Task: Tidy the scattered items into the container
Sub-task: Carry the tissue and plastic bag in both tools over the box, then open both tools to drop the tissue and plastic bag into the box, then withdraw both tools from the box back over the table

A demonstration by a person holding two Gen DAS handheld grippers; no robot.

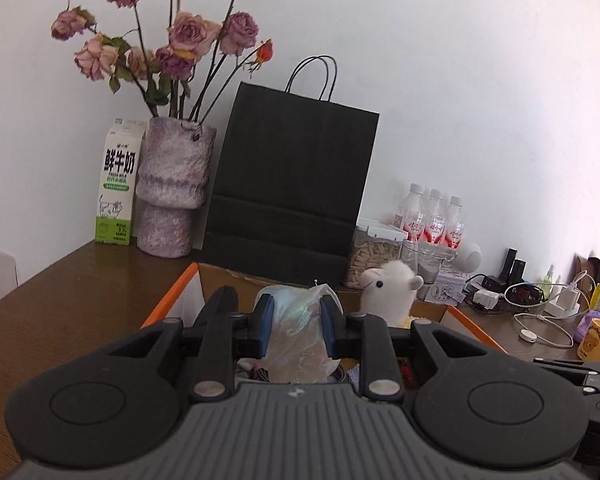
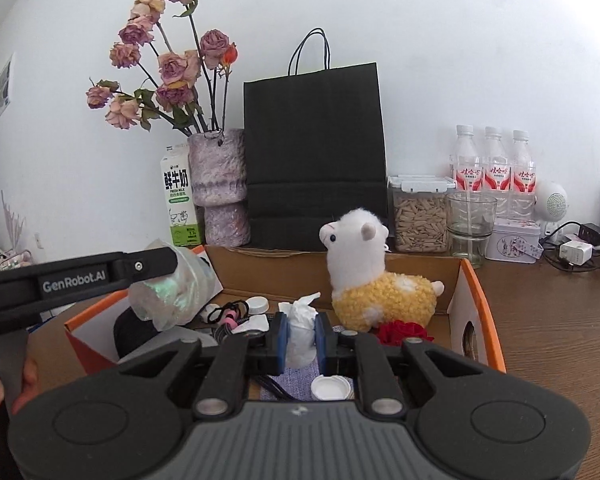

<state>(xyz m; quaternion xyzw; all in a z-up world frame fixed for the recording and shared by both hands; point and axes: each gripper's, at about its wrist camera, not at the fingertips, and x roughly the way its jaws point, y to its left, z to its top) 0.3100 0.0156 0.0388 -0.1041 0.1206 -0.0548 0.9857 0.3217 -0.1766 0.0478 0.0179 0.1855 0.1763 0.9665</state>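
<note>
An open cardboard box (image 2: pixel 475 300) with orange edges stands on the brown table; its near left rim (image 1: pixel 172 300) shows in the left wrist view. My left gripper (image 1: pixel 296 320) is shut on a crumpled clear plastic bag (image 1: pixel 300 332) above the box's left side; from the right wrist view the same bag (image 2: pixel 176 292) hangs under the left gripper's finger (image 2: pixel 152 266). My right gripper (image 2: pixel 300 338) is shut on a crumpled white tissue (image 2: pixel 300 328) over the box's middle. Inside lie a white and yellow plush alpaca (image 2: pixel 364 276), a red fabric flower (image 2: pixel 404 330), white bottle caps (image 2: pixel 330 388) and black hair ties (image 2: pixel 230 312).
Behind the box stand a black paper bag (image 2: pixel 316 152), a vase of dried roses (image 2: pixel 220 184) and a milk carton (image 2: pixel 178 204). To the right are a seed jar (image 2: pixel 420 216), a glass (image 2: pixel 470 216), three water bottles (image 2: pixel 496 172), a tin (image 2: pixel 514 240), chargers (image 2: pixel 576 252) and a yellow mug (image 1: pixel 598 338).
</note>
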